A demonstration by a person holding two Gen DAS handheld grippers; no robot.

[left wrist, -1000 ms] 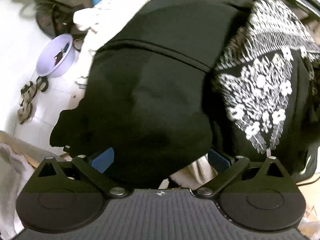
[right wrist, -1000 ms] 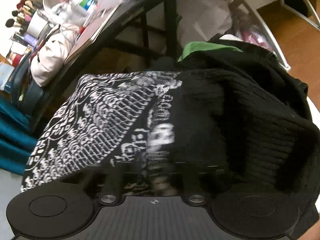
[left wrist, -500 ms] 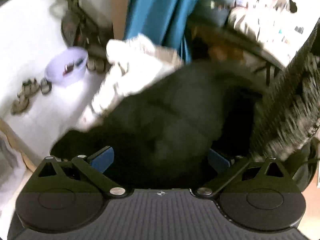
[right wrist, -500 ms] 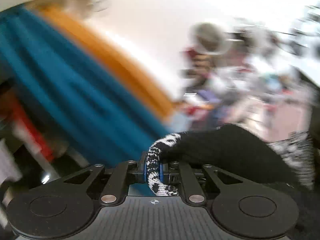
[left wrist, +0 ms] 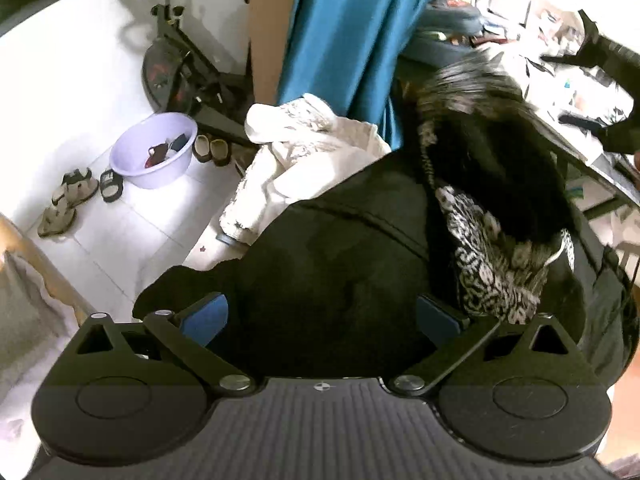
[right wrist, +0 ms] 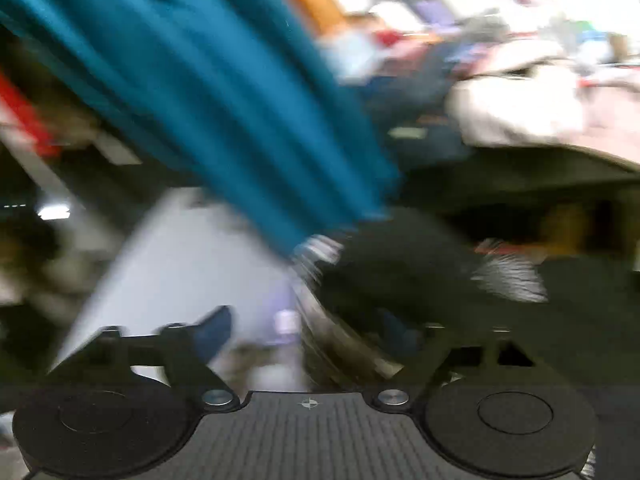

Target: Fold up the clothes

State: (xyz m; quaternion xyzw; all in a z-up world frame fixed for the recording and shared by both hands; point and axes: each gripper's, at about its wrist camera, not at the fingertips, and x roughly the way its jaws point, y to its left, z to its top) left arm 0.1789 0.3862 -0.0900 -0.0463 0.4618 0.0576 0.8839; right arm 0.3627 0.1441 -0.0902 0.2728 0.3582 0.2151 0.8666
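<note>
In the left wrist view my left gripper (left wrist: 322, 314) is open, its blue pads wide apart over a plain black garment (left wrist: 328, 264) on the pile. A black-and-white patterned garment (left wrist: 492, 264) lies bunched to the right, its upper part blurred. A white garment (left wrist: 304, 160) lies behind. The right wrist view is motion-blurred: my right gripper (right wrist: 308, 332) is open, and the black patterned garment (right wrist: 420, 264) hangs just ahead of its right finger, no longer clamped.
A teal curtain (left wrist: 344, 32) hangs behind the pile and also shows in the right wrist view (right wrist: 208, 92). A lilac basin (left wrist: 154, 148), sandals (left wrist: 68, 200) and an exercise bike (left wrist: 172, 60) stand on the white floor at left. A cluttered desk (left wrist: 560, 80) is at right.
My right gripper, shut on the patterned garment half a second ago, has opened and swung. The patterned garment has dropped bunched onto the pile. My left gripper stays open, its view tilted up.
</note>
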